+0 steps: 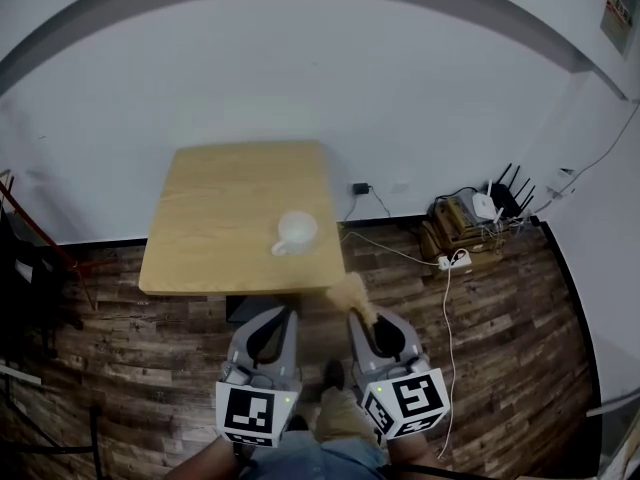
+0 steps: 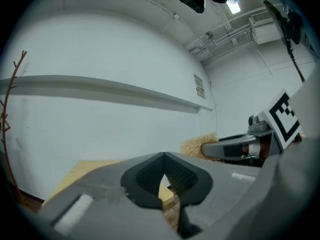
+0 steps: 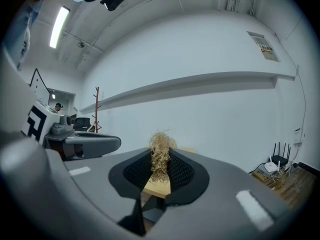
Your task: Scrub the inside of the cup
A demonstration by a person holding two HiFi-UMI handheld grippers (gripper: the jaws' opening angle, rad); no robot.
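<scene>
The cup on the tabletop lies straight above your closed, empty left claw and up-left of your right claw, clamped on the scrubber.

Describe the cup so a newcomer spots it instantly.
Find the light wooden table against the white wall. Near its front right corner sits the cup. It is white, handled, and the only thing on the table.

Two grippers, left gripper and right gripper. Ahead of them, one wooden table and one white cup. One fibre scrubber at the right one's tip; one router, probably, off to its right.
</scene>
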